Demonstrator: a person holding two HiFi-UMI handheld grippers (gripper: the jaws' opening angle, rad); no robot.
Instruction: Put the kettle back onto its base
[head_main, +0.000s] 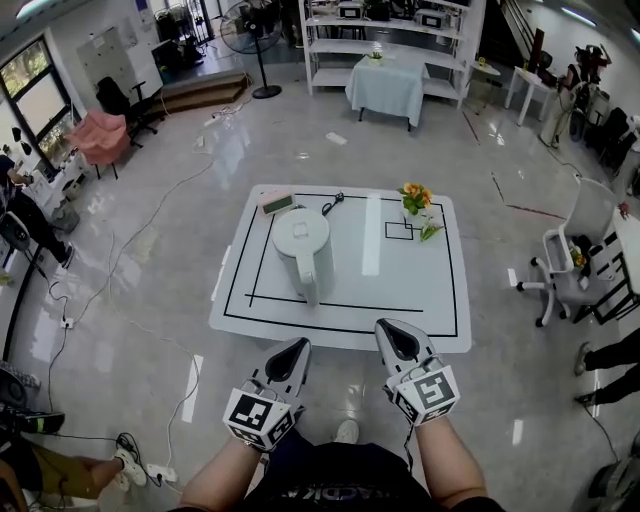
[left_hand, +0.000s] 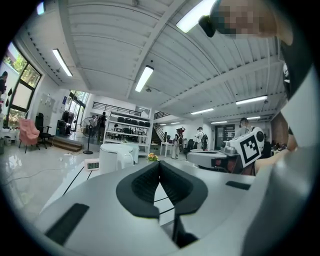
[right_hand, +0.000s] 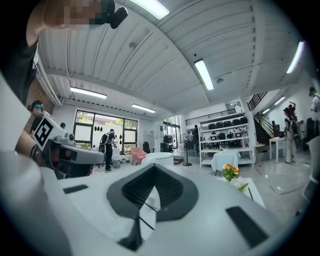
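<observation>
A white kettle (head_main: 302, 250) stands upright on the low white table (head_main: 420, 290), inside a black taped outline, its handle toward me. A dark cord (head_main: 332, 203) lies just behind it. Whether a base sits under it I cannot tell. Both grippers hover in front of the table's near edge, apart from the kettle. My left gripper (head_main: 296, 347) is shut with nothing in it, and my right gripper (head_main: 392, 327) is shut and empty too. The left gripper view shows closed jaws (left_hand: 159, 162) with the kettle (left_hand: 116, 156) ahead to the left. In the right gripper view, the jaws (right_hand: 154, 166) are closed below the kettle (right_hand: 159, 158).
A small digital display (head_main: 277, 202) lies at the table's back left, and a vase of orange flowers (head_main: 416, 198) stands at the back right. A white office chair (head_main: 575, 255) is at the right. Cables run over the floor at left. People stand around the room's edges.
</observation>
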